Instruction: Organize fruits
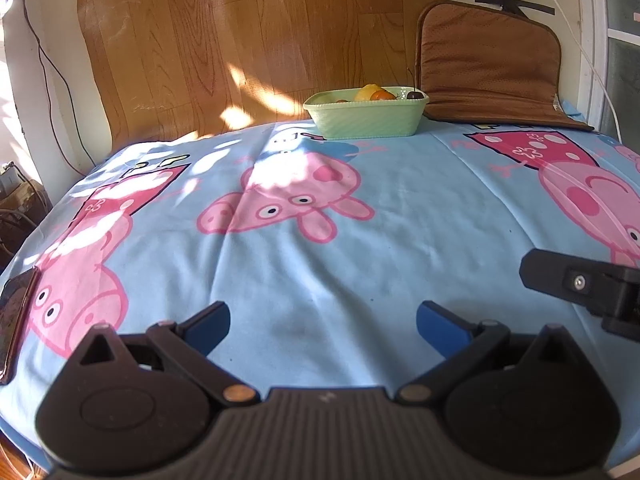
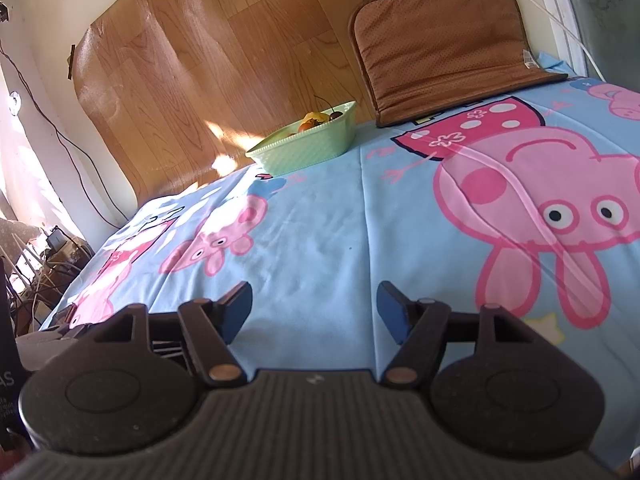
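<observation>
A pale green basket [image 1: 366, 120] stands at the far edge of the table on the blue cartoon-pig cloth [image 1: 320, 264]. It holds a yellow fruit [image 1: 369, 91], an orange fruit [image 1: 383, 95] and a dark cherry [image 1: 415, 95] with a stem. The basket also shows in the right wrist view [image 2: 308, 148], with the same fruits [image 2: 314, 120] inside. My left gripper [image 1: 323, 326] is open and empty, low over the near cloth. My right gripper [image 2: 315, 307] is open and empty too; part of it shows in the left wrist view [image 1: 580, 284] at the right edge.
A brown cushion [image 1: 488, 64] leans on the wall right of the basket. A wood-grain sheet [image 1: 248, 44] covers the wall behind. A dark phone [image 1: 14, 316] lies at the cloth's left edge. Cables and clutter [image 2: 44, 256] sit beyond the table's left side.
</observation>
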Available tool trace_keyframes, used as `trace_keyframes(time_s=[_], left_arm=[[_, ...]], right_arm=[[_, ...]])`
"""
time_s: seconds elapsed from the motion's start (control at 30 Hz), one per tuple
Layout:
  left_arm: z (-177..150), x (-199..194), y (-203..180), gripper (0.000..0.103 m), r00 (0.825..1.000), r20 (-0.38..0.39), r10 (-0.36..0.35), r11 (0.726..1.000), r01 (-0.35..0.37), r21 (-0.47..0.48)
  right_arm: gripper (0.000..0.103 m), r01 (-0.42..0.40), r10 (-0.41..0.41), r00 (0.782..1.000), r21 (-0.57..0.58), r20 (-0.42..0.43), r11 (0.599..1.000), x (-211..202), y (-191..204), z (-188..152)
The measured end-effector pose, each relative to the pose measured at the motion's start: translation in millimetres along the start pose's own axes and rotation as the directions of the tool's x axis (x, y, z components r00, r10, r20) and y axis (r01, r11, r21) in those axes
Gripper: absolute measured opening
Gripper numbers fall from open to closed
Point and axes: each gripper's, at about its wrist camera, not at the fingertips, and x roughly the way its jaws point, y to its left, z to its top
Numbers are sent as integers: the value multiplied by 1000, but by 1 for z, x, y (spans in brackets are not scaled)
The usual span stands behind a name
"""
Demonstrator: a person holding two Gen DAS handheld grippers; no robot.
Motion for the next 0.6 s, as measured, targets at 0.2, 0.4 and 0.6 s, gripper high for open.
trace_keyframes(time_s=[0.2, 0.4, 0.6], left_arm=[[0, 3, 3, 103, 1000, -8, 10, 1000, -10, -16], [1, 4, 3, 103, 1000, -8, 15, 1000, -15, -18], [1, 5, 5, 103, 1000, 0, 28, 999, -28, -32]], right_arm=[[71, 0, 0, 1000, 0, -3, 1000, 0, 1, 0], [71, 0, 0, 1000, 0, -4, 1000, 1, 1, 0], [71, -1, 1, 1000, 0, -5, 1000, 1, 1, 1]])
